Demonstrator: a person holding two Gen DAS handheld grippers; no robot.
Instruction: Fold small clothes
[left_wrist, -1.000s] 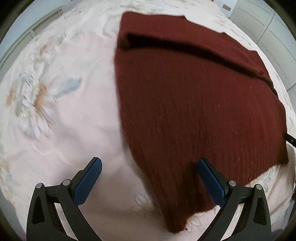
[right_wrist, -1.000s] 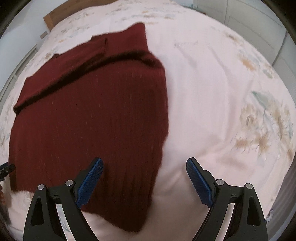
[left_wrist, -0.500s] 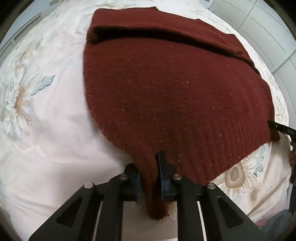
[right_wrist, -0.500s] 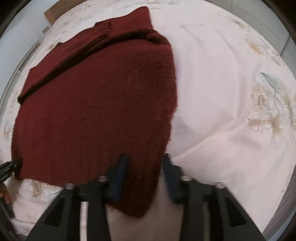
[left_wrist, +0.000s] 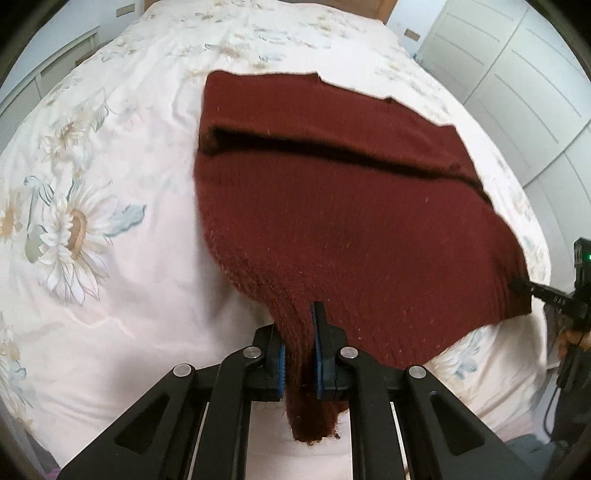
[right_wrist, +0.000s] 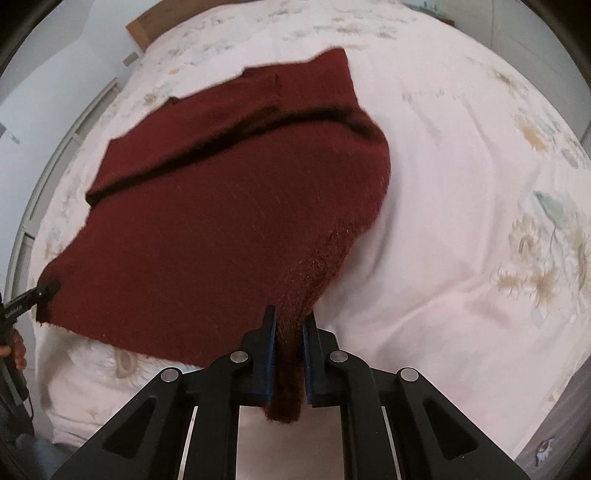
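A dark red knitted sweater lies on the bed, its sleeves folded across the upper part. My left gripper is shut on the sweater's near left hem corner, and the knit hangs down between the pads. My right gripper is shut on the sweater's near right hem corner. Both corners are lifted off the bed, so the lower edge hangs stretched between the grippers. The other gripper's tip shows at the far hem corner in each view.
The bed has a pale pink cover with a daisy print. White wardrobe doors stand to the right, and a wooden headboard is at the far end.
Both grippers went from open beside the hem corners to shut on them. They have since lifted the lower edge of the sweater up off the bed.
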